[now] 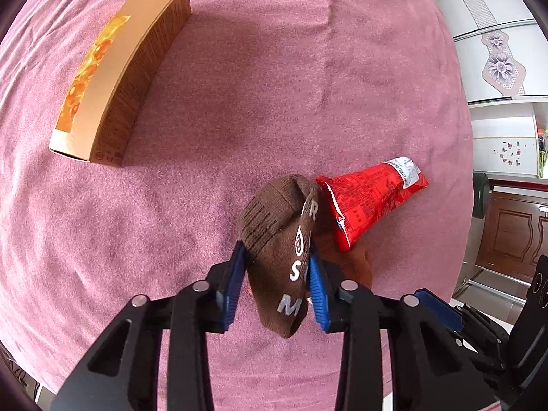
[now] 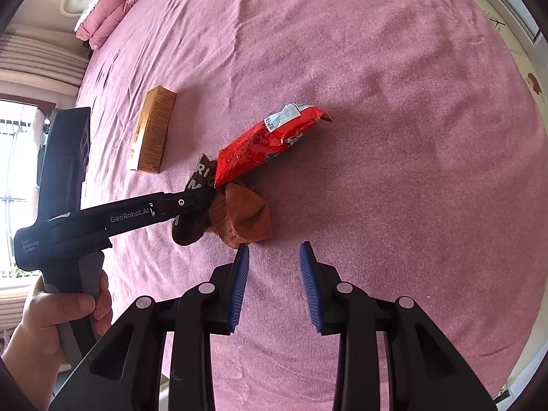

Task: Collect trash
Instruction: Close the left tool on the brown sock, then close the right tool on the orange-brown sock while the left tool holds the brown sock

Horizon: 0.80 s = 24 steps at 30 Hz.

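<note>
Our left claw (image 1: 276,267) clamps a brown sock (image 1: 277,239) lying on the pink bed (image 1: 239,102). Our right claw (image 2: 274,257) hangs narrowly parted and empty just beside an orange sock (image 2: 245,219). The red wrapper (image 2: 270,140) rests against both socks; the tan box (image 2: 152,130) lies apart.

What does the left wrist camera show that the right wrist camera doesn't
Only the left wrist view: the left gripper pads clamped on the dark brown sock, and white cabinets. Only the right wrist view: the right gripper open and empty, a hand on the left gripper's handle, and pink pillows. Both: red snack bag, tan box, pink bedspread.
</note>
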Tool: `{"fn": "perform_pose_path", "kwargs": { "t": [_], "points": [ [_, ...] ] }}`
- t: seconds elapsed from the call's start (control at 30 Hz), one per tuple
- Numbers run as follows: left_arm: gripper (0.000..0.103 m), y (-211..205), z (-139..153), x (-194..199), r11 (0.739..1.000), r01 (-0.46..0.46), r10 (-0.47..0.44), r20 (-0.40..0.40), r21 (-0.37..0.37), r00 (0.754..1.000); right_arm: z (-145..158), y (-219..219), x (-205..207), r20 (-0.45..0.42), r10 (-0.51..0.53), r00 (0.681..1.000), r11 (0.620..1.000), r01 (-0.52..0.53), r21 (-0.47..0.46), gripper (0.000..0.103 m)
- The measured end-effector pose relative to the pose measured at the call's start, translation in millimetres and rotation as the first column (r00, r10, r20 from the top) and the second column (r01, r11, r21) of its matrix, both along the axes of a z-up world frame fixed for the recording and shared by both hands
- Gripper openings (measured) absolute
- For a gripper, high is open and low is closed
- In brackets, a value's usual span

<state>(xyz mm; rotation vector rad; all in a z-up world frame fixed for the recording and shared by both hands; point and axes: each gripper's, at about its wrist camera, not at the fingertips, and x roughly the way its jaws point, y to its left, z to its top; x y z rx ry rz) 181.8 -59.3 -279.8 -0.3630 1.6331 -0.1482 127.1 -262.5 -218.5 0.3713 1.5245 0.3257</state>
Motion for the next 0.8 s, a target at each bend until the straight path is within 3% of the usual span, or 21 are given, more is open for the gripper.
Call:
{"fn": "perform_pose_path", "kwargs": {
  "t": [0.17,0.5,0.7,0.8],
  "points": [
    [0.018,6.7,-3.0,3.9,1.000,0.006,-0.005,0.009,-0.012,1.000,-6.7,6.0,7.1,-0.012,0.008,1.000,1.000,-0.008,0.005,0.033],
    [0.016,15.5,16.3,-6.5,1.000,0.002,0.000,0.045,-0.030,0.999,-33.1,37.9,17.7,-0.044,0.080,0.996,0.996,-0.082,-0.024,0.040],
    [0.016,18.3,25.5,-13.1,1.000,0.006,-0.004,0.045,-0.031,0.999,-29.8,44.0,14.2,-0.034,0.110,0.993,0.994,-0.111,-0.014,0.021],
    [0.016,17.5,31.4,-17.6,0.999,0.021,-0.020,0.049,-0.030,0.999,-19.5,38.6,6.0,-0.017,0.111,0.994,0.994,-0.112,-0.014,0.019]
  ]
}}
